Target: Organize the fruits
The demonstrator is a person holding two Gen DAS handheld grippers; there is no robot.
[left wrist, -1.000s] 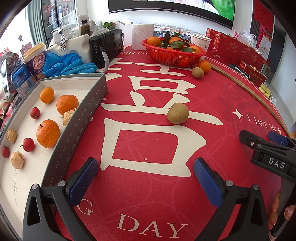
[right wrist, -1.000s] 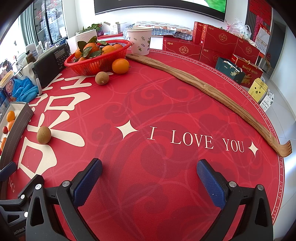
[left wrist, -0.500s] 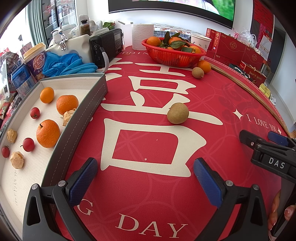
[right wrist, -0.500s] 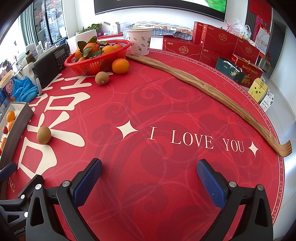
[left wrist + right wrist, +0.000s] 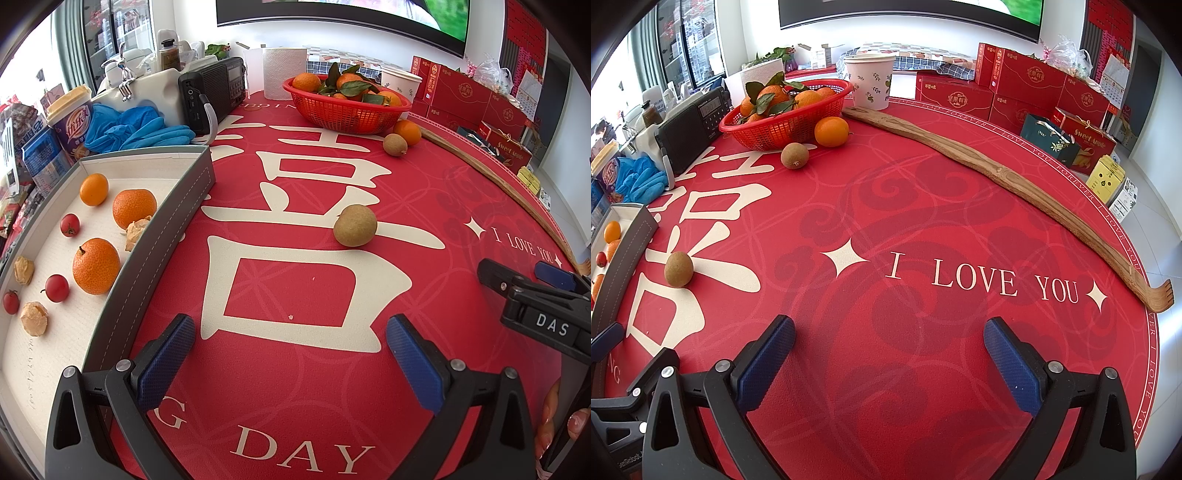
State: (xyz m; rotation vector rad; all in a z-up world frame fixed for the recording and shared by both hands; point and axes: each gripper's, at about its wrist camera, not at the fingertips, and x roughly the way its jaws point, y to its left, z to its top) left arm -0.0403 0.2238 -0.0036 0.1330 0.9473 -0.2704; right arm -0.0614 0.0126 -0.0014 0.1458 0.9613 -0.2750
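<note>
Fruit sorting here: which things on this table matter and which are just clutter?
Job: near kiwi; far kiwi; loose orange; red basket; grey tray.
Clutter: radio; blue gloves; wooden back scratcher; paper cup.

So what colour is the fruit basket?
Red, a plastic mesh basket; the left wrist view shows it best.

Both the left gripper (image 5: 291, 354) and the right gripper (image 5: 888, 356) have black plastic frames with triangular cut-outs and silver screws. Their jaws carry blue, finely textured pads. The right gripper's side bears white "DAS" lettering.
</note>
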